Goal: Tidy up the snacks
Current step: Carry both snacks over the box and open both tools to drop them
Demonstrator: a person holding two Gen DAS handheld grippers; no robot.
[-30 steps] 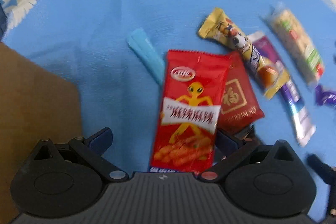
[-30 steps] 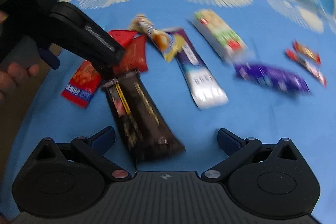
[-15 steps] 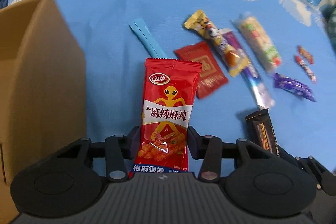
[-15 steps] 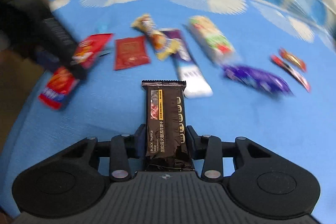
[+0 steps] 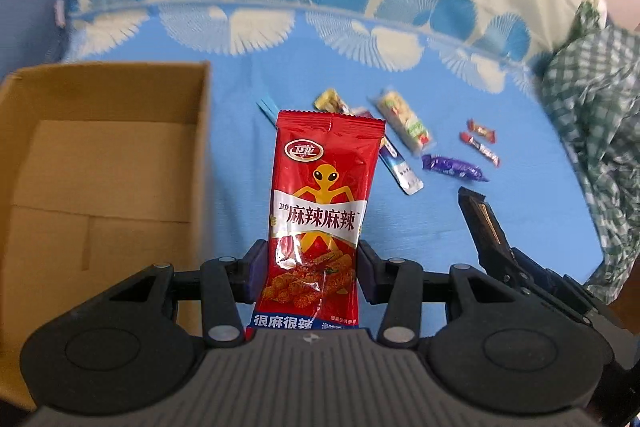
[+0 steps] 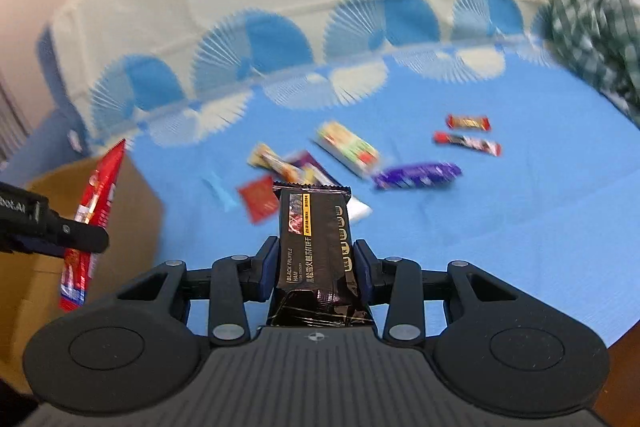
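Observation:
My left gripper (image 5: 311, 269) is shut on a red spicy snack packet (image 5: 320, 211) and holds it upright above the blue sheet, just right of an open cardboard box (image 5: 104, 163). My right gripper (image 6: 315, 269) is shut on a black truffle cracker bar (image 6: 314, 239), lifted off the sheet. The red packet (image 6: 94, 223) and box (image 6: 132, 195) also show at the left of the right wrist view; the black bar (image 5: 480, 223) shows at the right of the left wrist view.
Several snacks lie on the blue sheet (image 6: 520, 211): a purple bar (image 6: 416, 174), two small red candies (image 6: 468, 133), a white-green bar (image 6: 348, 149), a yellow bar (image 6: 272, 161), a red sachet (image 6: 259, 203), a blue stick (image 6: 220, 193). A green checked cloth (image 5: 592, 131) lies at right.
Both grippers closed on their snacks and lifted them. The left one moved back and up, so the box's open inside now shows. The right one rose too.

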